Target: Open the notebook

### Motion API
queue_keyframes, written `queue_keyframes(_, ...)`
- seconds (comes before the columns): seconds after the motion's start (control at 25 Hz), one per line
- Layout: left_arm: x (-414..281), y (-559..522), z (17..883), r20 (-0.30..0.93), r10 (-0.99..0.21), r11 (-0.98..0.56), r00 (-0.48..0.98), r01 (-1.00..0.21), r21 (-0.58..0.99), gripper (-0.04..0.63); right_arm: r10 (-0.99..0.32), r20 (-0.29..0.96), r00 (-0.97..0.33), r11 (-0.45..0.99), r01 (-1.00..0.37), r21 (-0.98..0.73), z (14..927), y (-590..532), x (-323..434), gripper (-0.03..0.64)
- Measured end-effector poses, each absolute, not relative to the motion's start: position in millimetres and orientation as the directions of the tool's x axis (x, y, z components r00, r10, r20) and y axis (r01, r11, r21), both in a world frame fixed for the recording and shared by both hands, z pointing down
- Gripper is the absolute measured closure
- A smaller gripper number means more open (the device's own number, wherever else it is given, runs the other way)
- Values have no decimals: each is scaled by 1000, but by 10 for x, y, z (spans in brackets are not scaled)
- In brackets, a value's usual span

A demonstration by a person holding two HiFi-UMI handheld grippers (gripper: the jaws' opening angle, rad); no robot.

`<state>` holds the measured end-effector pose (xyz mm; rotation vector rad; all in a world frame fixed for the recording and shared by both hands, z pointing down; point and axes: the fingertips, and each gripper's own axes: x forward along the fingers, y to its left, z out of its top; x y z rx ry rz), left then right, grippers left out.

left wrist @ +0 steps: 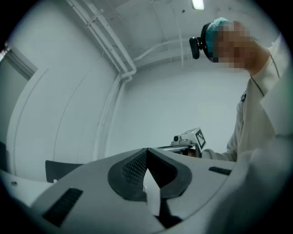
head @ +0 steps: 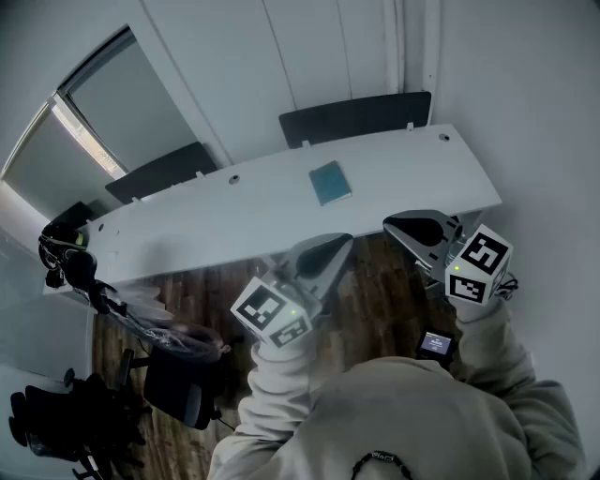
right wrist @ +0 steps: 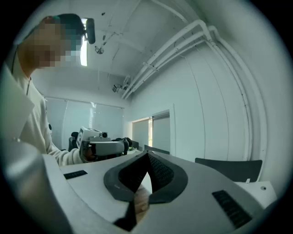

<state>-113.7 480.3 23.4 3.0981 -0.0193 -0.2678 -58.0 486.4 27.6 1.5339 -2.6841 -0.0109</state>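
White table [head: 234,216] near a pale wall [head: 234,66] bears a teal notebook [head: 330,182].

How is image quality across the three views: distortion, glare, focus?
Head view: heavy fisheye bows the table into an arc; the notebook is sharp. Left gripper view: black round vignette, ceiling lamp blown out. Right gripper view: same vignette, strip light glares, wall pipes curve.

Side by side and near level, left tongs [head: 339,244] and right tongs [head: 394,226], both with jaws pressed together
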Motion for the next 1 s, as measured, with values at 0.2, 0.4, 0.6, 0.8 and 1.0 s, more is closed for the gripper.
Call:
queue_keyframes(0.2,-1157,4572,190,-133,-124,-992,983,-125,0,594,-876,34,-482,483,-875,37,190,4813,-519,597)
queue_keyframes(0.4,-1109,4619,268,-127,-127,-992,984,-126,11,594,-879,47,-474,475,-880,8,293,4905,-392,597)
queue_keyframes(0.6,-1045,4675,241,-126,-112,-994,986,-112,6,594,-893,32,-448,447,-894,-32,235,4938,-295,595)
queue_keyframes(0.8,-949,4719,310,-98,-176,-983,980,-180,-37,594,-895,-4,-446,445,-892,-78,202,4974,-228,595)
queue_keyframes(1.0,-1077,4604,350,-99,-212,-977,972,-214,-6,594,-892,10,-452,448,-887,-114,304,5031,-136,595)
